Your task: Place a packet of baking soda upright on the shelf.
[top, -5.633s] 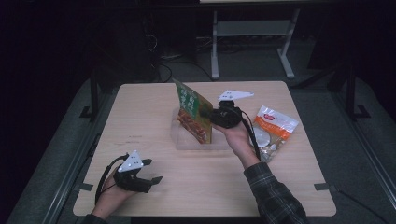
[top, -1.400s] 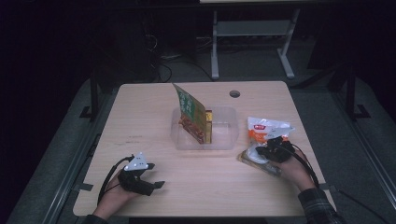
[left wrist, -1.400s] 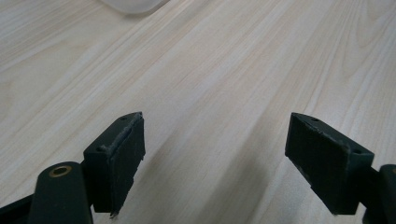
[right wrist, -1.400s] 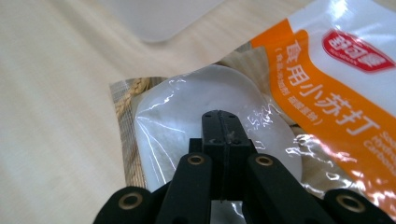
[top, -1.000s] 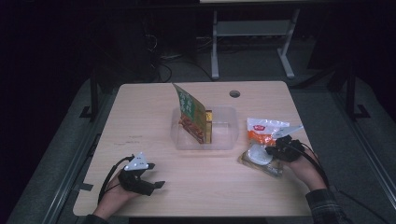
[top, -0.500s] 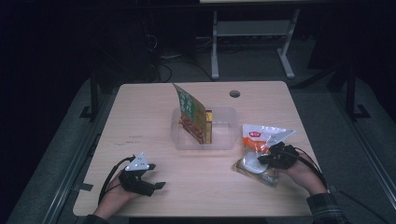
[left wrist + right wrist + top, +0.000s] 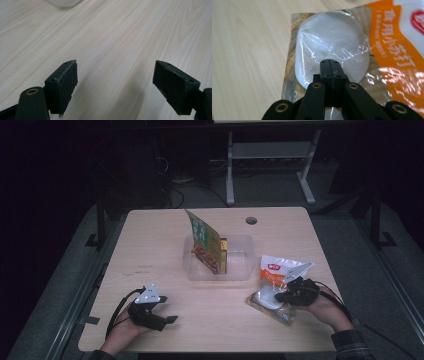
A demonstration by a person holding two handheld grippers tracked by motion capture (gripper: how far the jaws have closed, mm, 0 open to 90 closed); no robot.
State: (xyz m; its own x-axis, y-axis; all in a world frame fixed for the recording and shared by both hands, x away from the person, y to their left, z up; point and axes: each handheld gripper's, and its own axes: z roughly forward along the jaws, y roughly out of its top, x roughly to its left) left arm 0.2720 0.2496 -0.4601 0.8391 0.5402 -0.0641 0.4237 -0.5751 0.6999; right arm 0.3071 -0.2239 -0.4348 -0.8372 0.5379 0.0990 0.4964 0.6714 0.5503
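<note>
Item: orange-and-white pouch (image 7: 277,282), pinched at the table's right side.

The right gripper (image 7: 292,292) had its jaws pressed together on the pouch's clear film over the white contents, seemingly to lift it; whether it was clear of the table (image 7: 160,250) could not be told. The left gripper (image 7: 150,312) rested spread and empty, likely parked. A clear bin (image 7: 240,265) held a green packet (image 7: 205,240) leaning upright, saving space.
</note>
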